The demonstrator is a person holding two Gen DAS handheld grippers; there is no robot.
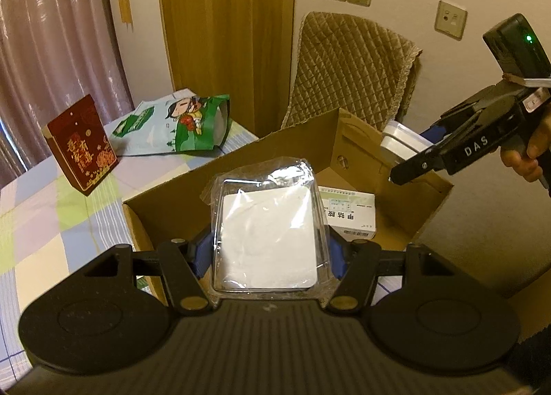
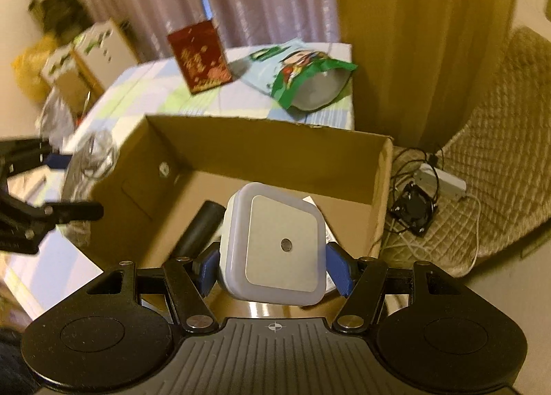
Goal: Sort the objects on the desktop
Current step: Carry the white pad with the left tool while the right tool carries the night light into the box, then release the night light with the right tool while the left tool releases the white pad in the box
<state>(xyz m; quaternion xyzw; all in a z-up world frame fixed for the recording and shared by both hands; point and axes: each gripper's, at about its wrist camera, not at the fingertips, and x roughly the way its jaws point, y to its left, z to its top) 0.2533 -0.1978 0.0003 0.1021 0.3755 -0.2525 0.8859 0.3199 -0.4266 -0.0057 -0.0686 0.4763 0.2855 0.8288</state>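
Note:
My left gripper is shut on a clear plastic pack with a white pad inside, held above the open cardboard box. A white medicine carton lies in the box. My right gripper is shut on a white square night light, held over the same box; it also shows in the left wrist view with the light. A dark cylinder lies in the box beside it.
A red gift box and a green snack bag sit on the checked tablecloth behind the box. A quilted chair stands at the back right; cables and a small fan lie on its seat.

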